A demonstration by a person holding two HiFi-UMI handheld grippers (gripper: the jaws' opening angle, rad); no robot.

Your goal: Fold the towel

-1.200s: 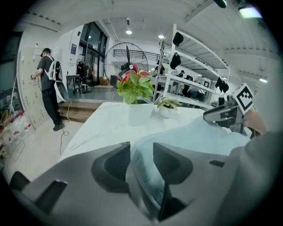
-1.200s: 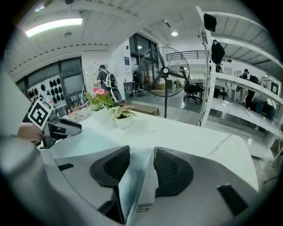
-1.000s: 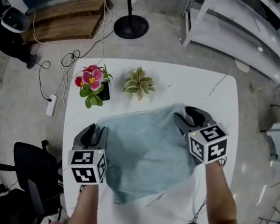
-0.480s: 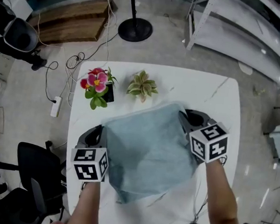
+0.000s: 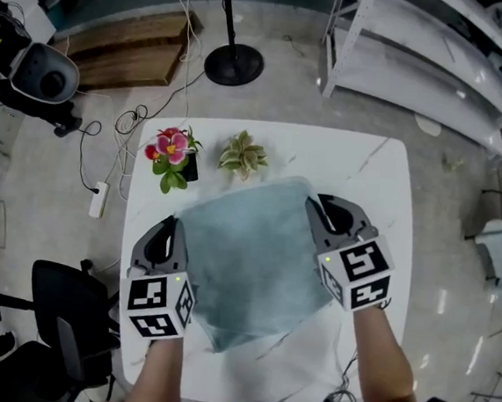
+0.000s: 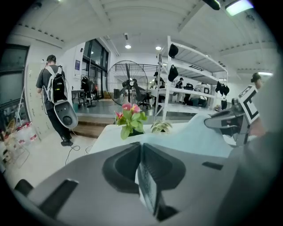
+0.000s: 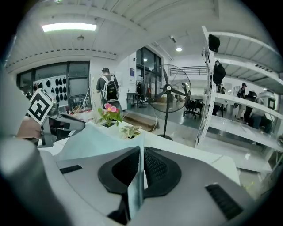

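**Towel pinched at two corners, strung crosswise between the jaws**

Just closed and now clenched: left gripper (image 5: 174,225) on the left corner, right gripper (image 5: 318,204) on the far right corner of the pale blue-green cloth towel (image 5: 245,266). Long axis crosswise, from one pair of jaws to the other. Gripped edge held clear of the white marble table (image 5: 386,173), remainder trailing nearward, free corner pointing at the table's front edge. Equally within reach of both hands. Likely next: carry the gripped edge over onto that near side.

No readable text, label, brand or number shows anywhere.
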